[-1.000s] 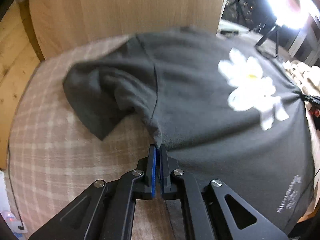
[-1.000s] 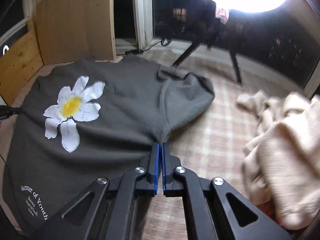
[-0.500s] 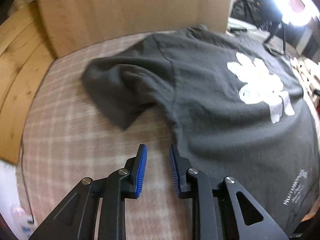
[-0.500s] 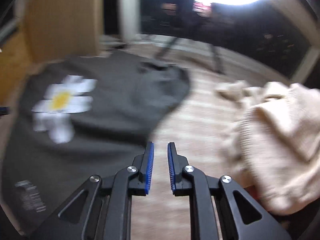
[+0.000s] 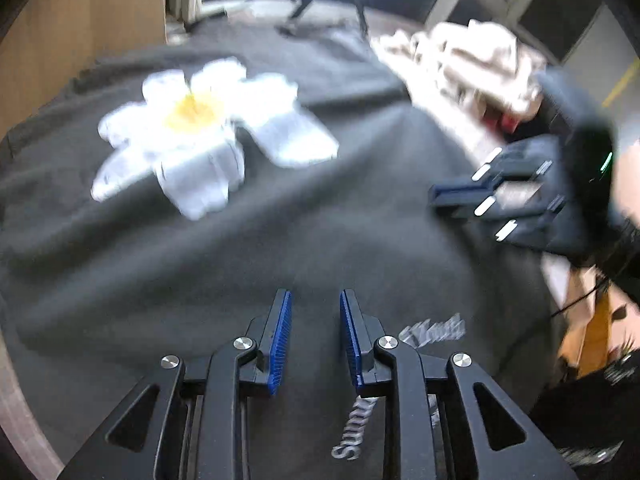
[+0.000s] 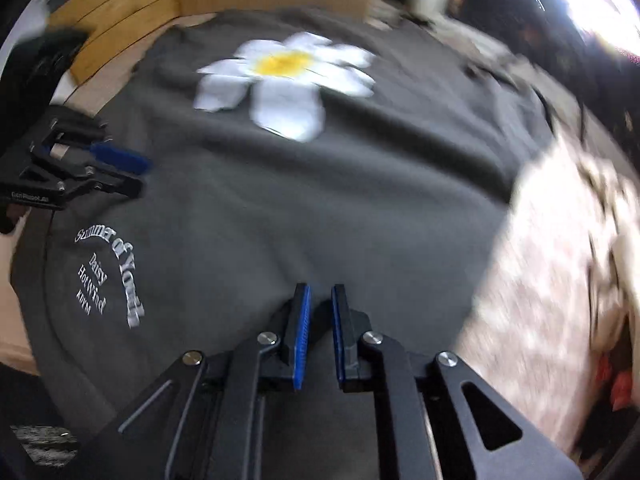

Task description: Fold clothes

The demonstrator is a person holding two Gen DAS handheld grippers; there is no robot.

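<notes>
- Hovering over the shirt (image 5: 280, 240), the left gripper (image 5: 315, 300) gapes empty.
- Right gripper (image 6: 320, 294) — jaws narrowly parted, gripping nothing.
- Checked cloth (image 6: 532, 280) beneath; cream garment (image 5: 472, 60) beside.

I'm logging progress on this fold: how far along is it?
Done: the shirt lies spread flat, daisy up. In hand: nothing; the left gripper and right gripper are both open over the hem end. Left: every fold, since no part of the shirt is turned over yet, and the cream garment beside it waits.
</notes>
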